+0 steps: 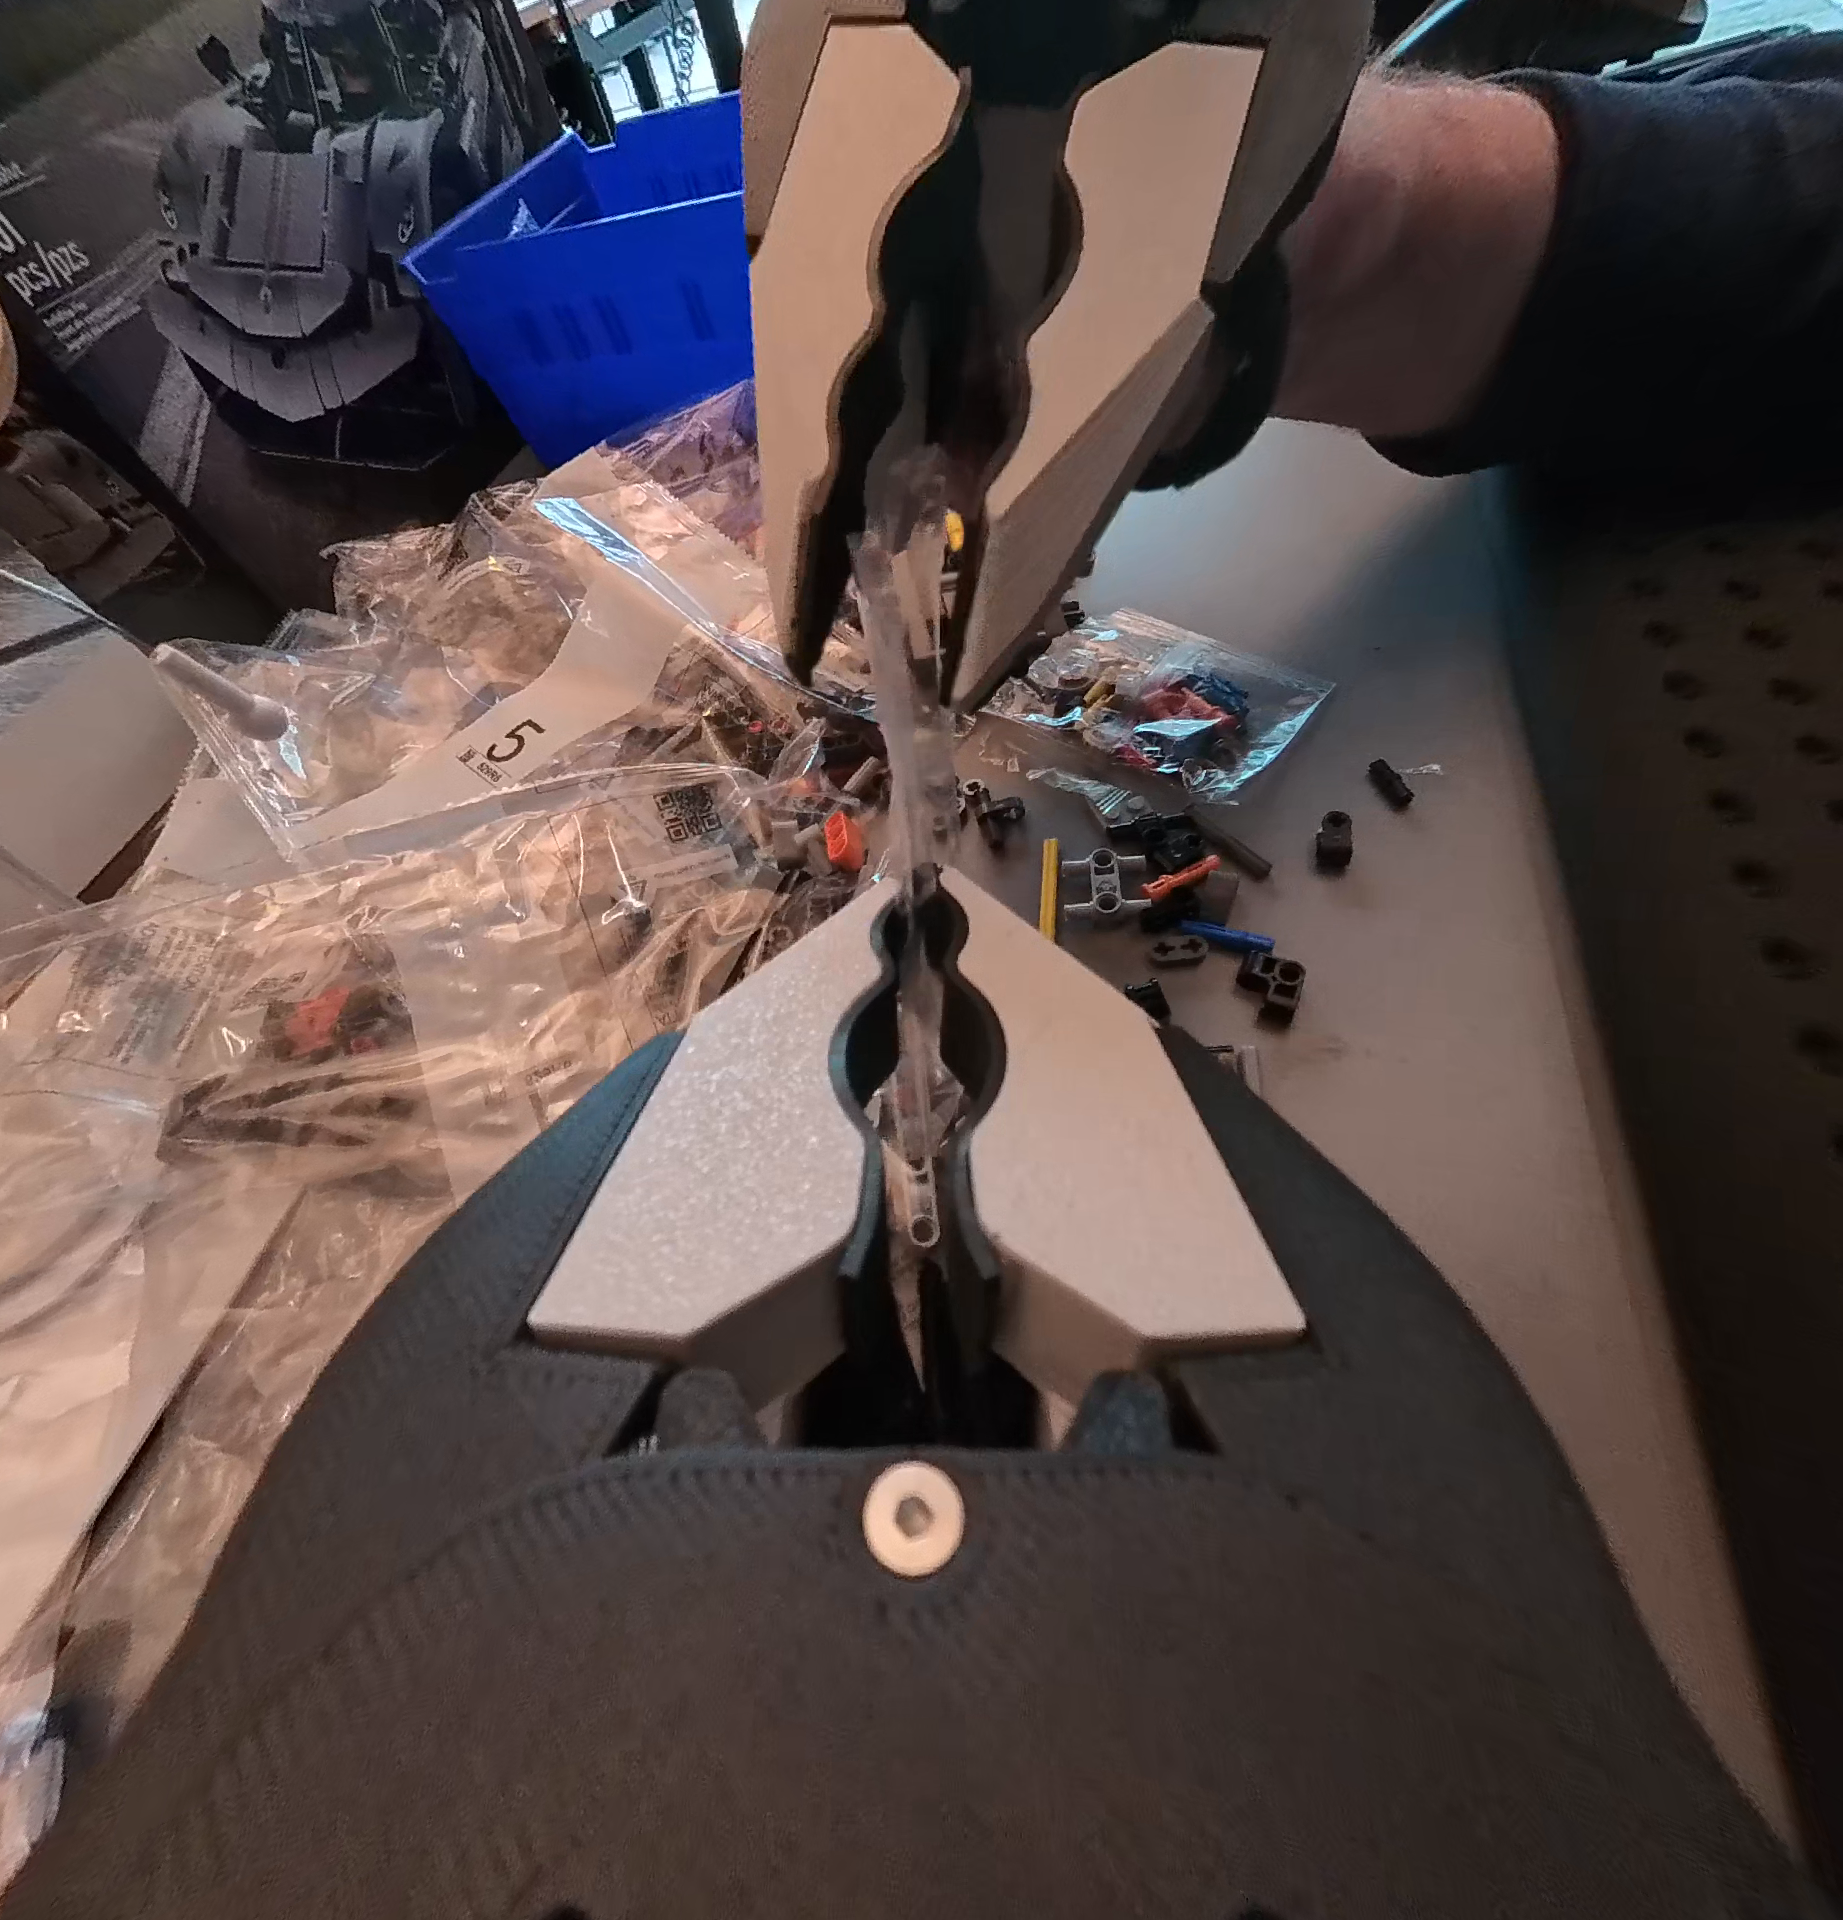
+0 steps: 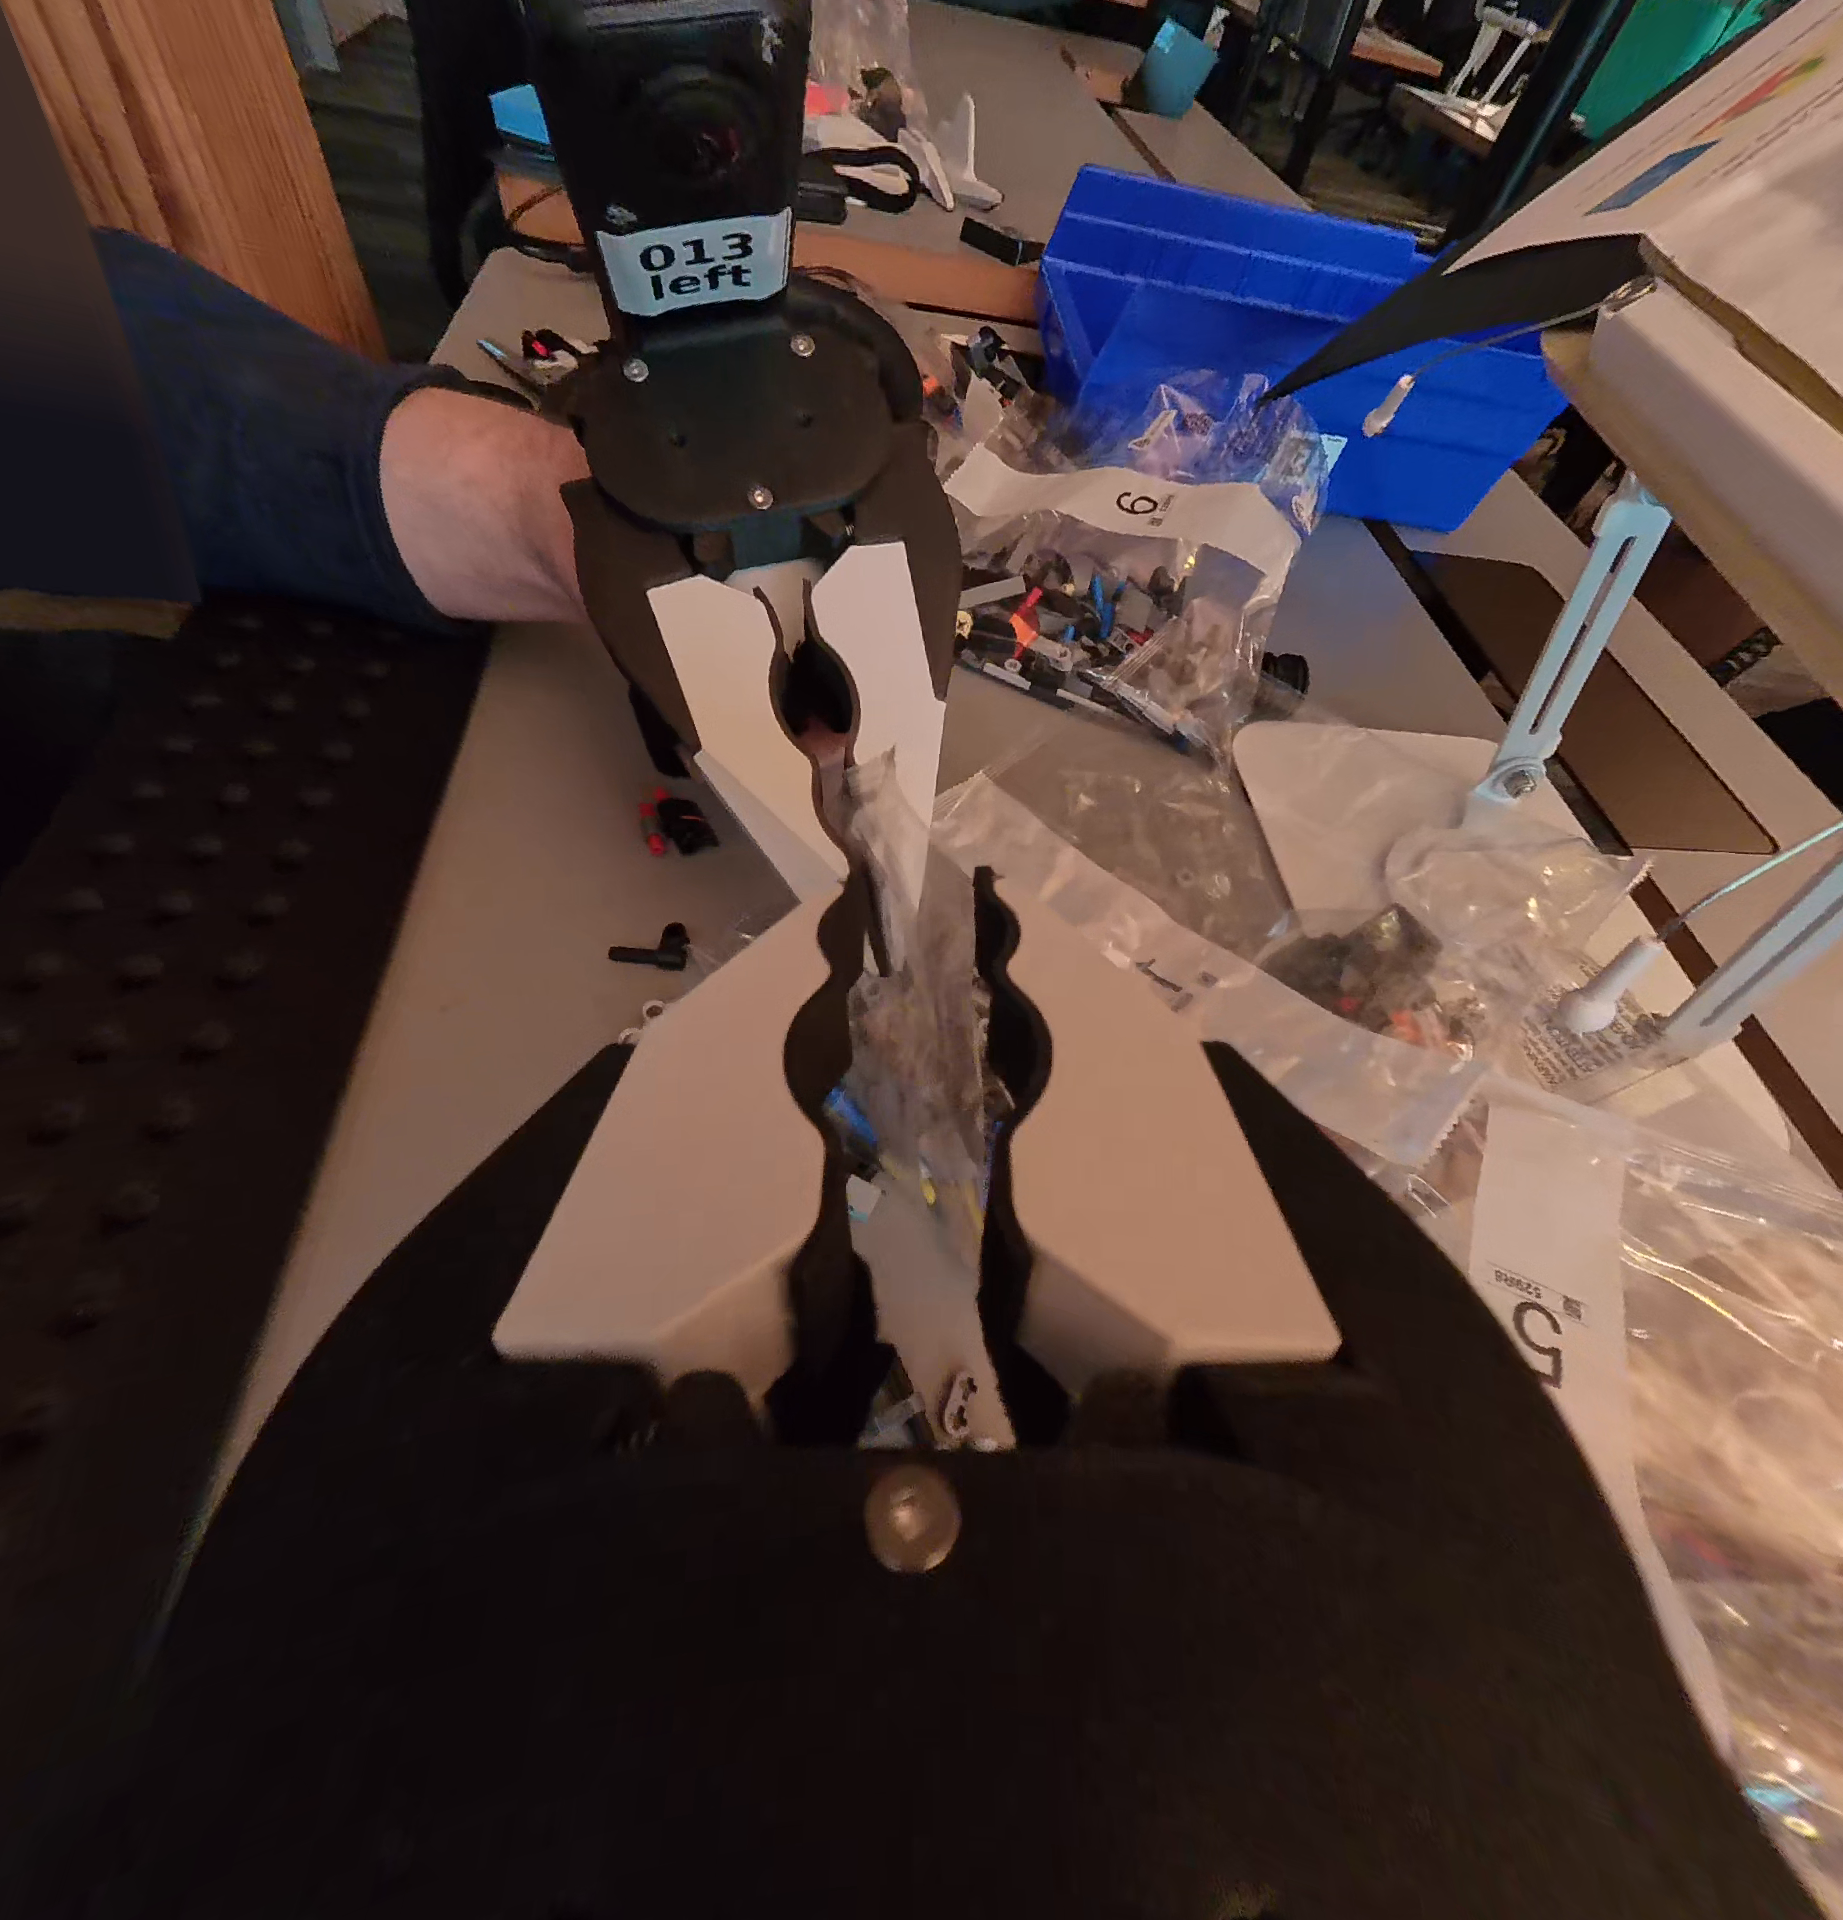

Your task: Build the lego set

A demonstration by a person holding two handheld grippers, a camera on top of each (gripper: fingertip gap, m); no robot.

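Right now both claws pinch one small clear bag (image 1: 912, 727) between them: left claw (image 1: 922, 914) clamped tight, right claw (image 2: 922, 883) closed around it above the table (image 1: 1416, 1039).

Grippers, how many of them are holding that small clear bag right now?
2. The left gripper pinches one end of the small clear bag; the right gripper clamps the other end, bag stretched between them. None seems hidden.

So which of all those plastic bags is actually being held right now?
The small clear bag stretched between the left gripper and right gripper, both clamped on it, above the table. The other bags lie on the table, untouched.
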